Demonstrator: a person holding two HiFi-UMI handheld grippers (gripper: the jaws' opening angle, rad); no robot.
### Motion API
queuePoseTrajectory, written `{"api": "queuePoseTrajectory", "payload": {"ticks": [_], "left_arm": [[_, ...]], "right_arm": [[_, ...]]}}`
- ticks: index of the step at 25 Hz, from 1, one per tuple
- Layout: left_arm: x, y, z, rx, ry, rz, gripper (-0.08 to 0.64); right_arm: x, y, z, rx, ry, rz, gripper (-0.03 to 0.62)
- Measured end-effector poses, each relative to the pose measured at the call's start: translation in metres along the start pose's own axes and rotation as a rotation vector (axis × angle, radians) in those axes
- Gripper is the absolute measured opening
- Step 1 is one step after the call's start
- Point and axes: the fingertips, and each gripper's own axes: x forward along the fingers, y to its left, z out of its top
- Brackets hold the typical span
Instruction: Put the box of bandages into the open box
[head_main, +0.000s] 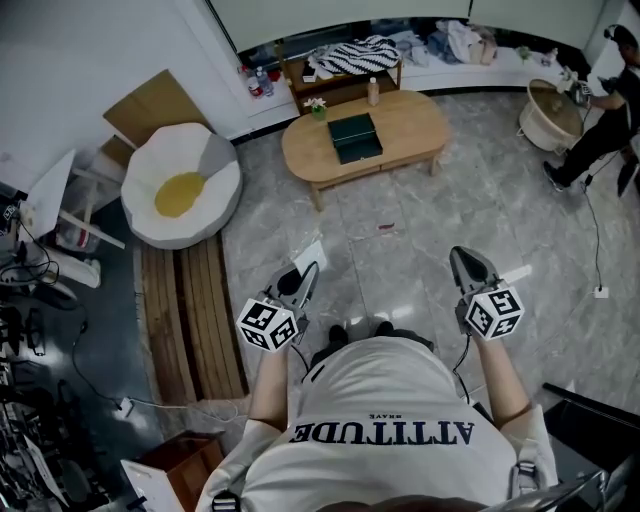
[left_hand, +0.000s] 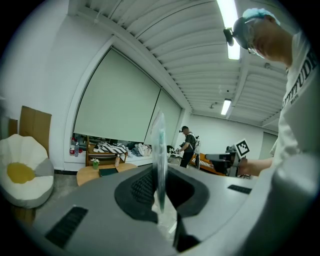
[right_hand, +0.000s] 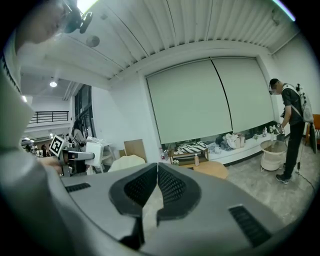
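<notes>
**Left gripper (left_hand: 160, 167) and right gripper (right_hand: 157, 172) both closed, table (head_main: 420, 120) well ahead**

I am holding the two grippers in front of my body, well apart from the oval wooden table where the work is waiting. The right gripper is having its jaws pressed together with nothing between them. The jaws of the left gripper are closing on a thin clear sheet (left_hand: 160, 145) that is standing edge-on at their seam; I cannot tell what this sheet is.

I judge that the approach step is in hand: nothing of the task is gripped yet. On the table a dark green box (head_main: 356, 137) is lying near the middle. From this far I cannot tell if it is the open box or the box of bandages, and I am not seeing a second box.

For the next move I am needing to come close to the table, find both boxes, and open one gripper before reaching for the bandages.

Counting what is showing: one table, one green box, one small flower pot (head_main: 318, 107), one bottle (head_main: 373, 91), two grippers, and one other person (head_main: 600, 120) standing far to the right.
</notes>
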Motion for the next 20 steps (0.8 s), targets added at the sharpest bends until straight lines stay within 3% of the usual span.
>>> {"api": "queuePoseTrajectory", "payload": {"ticks": [8,20], "left_arm": [[0.016,-0.023,-0.009,0.011,0.002,0.04,0.04],[0.036,-0.03,-0.018,-0.012,0.008,0.035,0.04]], "right_arm": [[-0.012,-0.026,-0.011,0.006,0.019,0.036,0.023],[-0.009,-0.036,-0.02,0.01,0.04,0.055,0.023]]}}
